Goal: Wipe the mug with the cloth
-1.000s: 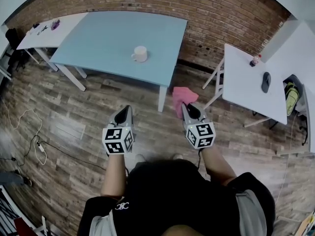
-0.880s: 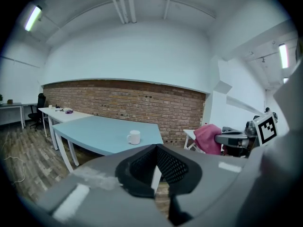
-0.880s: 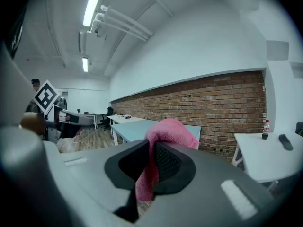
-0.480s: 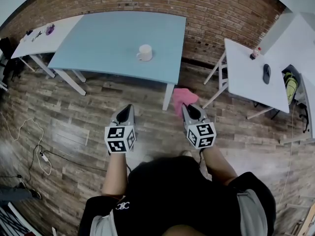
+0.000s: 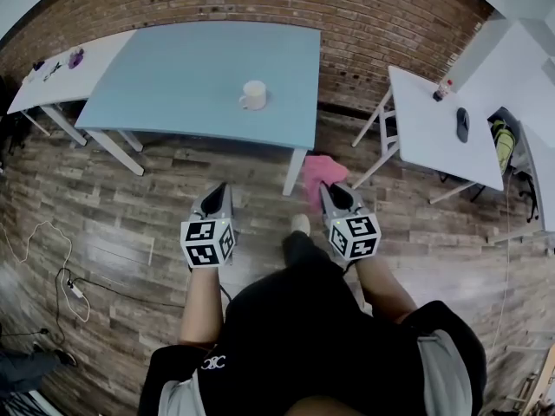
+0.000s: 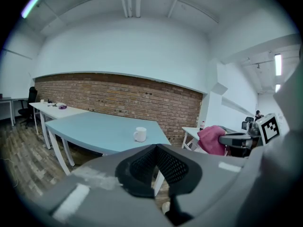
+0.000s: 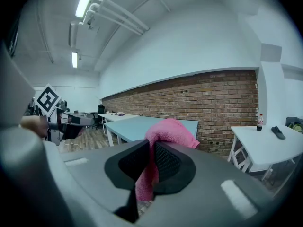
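We see cloth (image 7: pixel 166 135): soft, fluffy terry | mug (image 5: pixel 253 94): smooth, glossy, ceramic-looking | table (image 5: pixel 191 68): smooth matt top | floor (image 5: pixel 113 215): grained wood planks, slight sheen | wall (image 5: pixel 373 16): rough bare brick

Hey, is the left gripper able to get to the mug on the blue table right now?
Not from here, probably: the left gripper hangs over the floor, short of the table. Nothing stands near the mug, so a step closer should do.
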Demonstrator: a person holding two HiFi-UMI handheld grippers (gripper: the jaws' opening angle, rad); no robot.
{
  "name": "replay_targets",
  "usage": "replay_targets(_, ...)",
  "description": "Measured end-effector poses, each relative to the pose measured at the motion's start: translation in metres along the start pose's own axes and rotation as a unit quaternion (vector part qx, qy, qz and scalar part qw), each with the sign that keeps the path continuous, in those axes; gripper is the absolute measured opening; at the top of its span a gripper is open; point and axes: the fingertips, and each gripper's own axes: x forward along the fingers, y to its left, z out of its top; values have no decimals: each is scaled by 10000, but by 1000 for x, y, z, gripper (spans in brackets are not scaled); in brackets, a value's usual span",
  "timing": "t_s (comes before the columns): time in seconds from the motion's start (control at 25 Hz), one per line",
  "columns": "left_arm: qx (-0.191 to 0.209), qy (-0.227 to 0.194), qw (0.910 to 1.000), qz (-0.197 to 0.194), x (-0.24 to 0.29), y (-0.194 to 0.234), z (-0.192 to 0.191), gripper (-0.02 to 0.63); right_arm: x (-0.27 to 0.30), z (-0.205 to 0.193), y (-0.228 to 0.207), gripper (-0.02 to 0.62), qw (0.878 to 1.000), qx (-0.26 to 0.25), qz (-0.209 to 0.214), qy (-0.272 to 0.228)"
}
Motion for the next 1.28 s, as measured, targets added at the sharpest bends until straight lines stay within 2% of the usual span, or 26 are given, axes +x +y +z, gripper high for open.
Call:
replay_targets(0.24,109,47,9998,168,25,22,4,6,39,8,-14,37,9999,-20,89,-89)
replay_targets(0.6,187,142,9989,413,116,65,32,6,148,31,-54,37,9994,-66,322,-146)
replay_targets(0.76,107,194,9989,421,155,75,43,6,188,41,-73,37,9989,-151,444,-28)
replay_targets(1.12,14,684,9964,498,234,95,39,6,268,43,-107,37,9940,-252,930,519)
replay_targets(1.28,550,1052,9903,725,260,108,28,6,298,36,-112,37,9881,-256,1293,799)
